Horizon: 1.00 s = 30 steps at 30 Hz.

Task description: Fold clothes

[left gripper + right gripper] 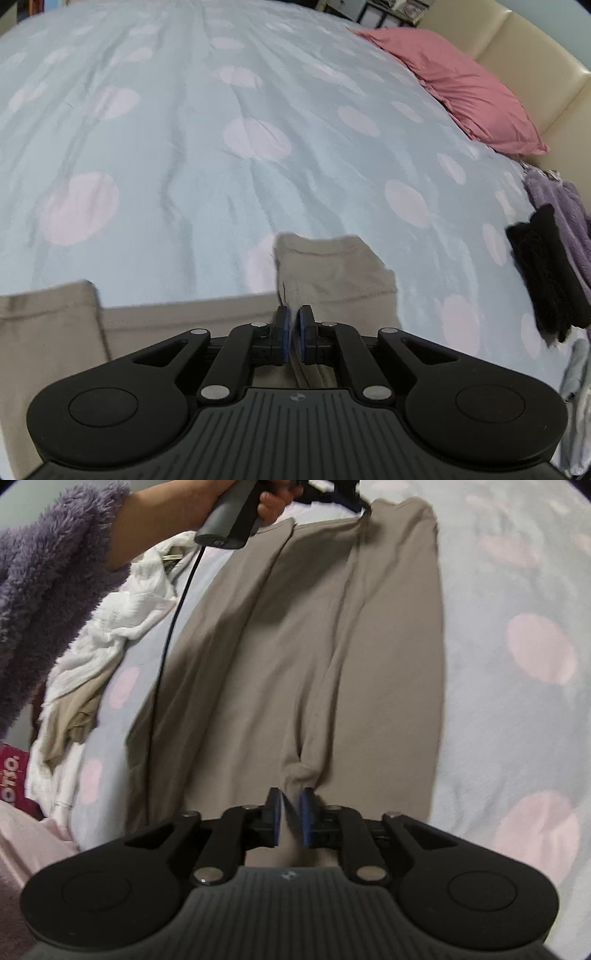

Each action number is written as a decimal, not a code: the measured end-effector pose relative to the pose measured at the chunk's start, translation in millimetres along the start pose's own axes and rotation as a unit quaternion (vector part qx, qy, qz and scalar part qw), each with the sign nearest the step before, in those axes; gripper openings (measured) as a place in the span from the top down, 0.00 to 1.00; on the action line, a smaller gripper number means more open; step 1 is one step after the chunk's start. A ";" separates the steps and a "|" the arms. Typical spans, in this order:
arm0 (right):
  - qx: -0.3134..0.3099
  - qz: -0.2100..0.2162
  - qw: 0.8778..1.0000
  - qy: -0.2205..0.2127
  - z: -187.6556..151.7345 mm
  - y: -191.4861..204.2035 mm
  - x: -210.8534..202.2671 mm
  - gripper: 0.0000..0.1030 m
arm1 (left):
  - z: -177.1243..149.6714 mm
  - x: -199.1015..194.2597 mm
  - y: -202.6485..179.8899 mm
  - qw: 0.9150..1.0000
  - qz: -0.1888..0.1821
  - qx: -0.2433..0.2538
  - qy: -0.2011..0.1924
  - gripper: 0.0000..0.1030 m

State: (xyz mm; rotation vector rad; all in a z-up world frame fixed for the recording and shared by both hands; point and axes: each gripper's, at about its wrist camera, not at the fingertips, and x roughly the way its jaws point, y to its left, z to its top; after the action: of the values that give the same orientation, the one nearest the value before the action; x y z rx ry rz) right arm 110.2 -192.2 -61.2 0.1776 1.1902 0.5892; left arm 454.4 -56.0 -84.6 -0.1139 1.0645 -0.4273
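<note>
A beige garment (288,635) lies stretched lengthwise on the dotted bedspread (498,709). My right gripper (291,812) is shut on a bunched fold at its near end. At the garment's far end the left gripper (354,498) is held by a hand (236,502) and pinches the cloth. In the left wrist view my left gripper (294,325) is shut on the beige garment (332,273), whose hem folds forward just past the blue pads (283,332). Another hemmed part (48,306) lies at the left.
A pink pillow (458,88) rests against the cream headboard (524,55). Black cloth (543,266) and purple fleece (554,206) lie at the bed's right side. White crumpled clothes (103,635) sit left of the garment, beside a purple fleece sleeve (48,590) and a black cable (166,646).
</note>
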 end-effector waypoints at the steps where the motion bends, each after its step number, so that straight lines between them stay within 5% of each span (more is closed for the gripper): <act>1: 0.001 0.006 1.000 0.002 -0.9 0.6 -0.7 0.76 | 0.5 -5.4 0.4 1.000 -0.001 0.004 -0.014 0.95; 13: -0.013 -0.069 0.997 -0.026 -16.3 -14.0 -29.3 0.76 | -27.4 -29.0 -41.4 0.993 -0.078 0.085 -0.023 0.91; 18: -0.024 -0.067 0.997 0.012 -38.8 -14.4 -20.7 0.76 | -38.0 -28.6 -43.0 0.995 -0.041 0.087 -0.013 0.91; 30: -0.055 -0.069 0.996 0.013 -78.3 -1.3 -50.0 0.75 | -63.5 -58.1 -37.8 0.996 0.042 0.084 0.004 0.91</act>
State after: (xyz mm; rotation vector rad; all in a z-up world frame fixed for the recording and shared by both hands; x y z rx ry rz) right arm 27.3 -232.7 -50.4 -0.0061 1.1823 0.5352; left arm 364.7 -60.5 -56.7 0.0805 1.0328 -0.4399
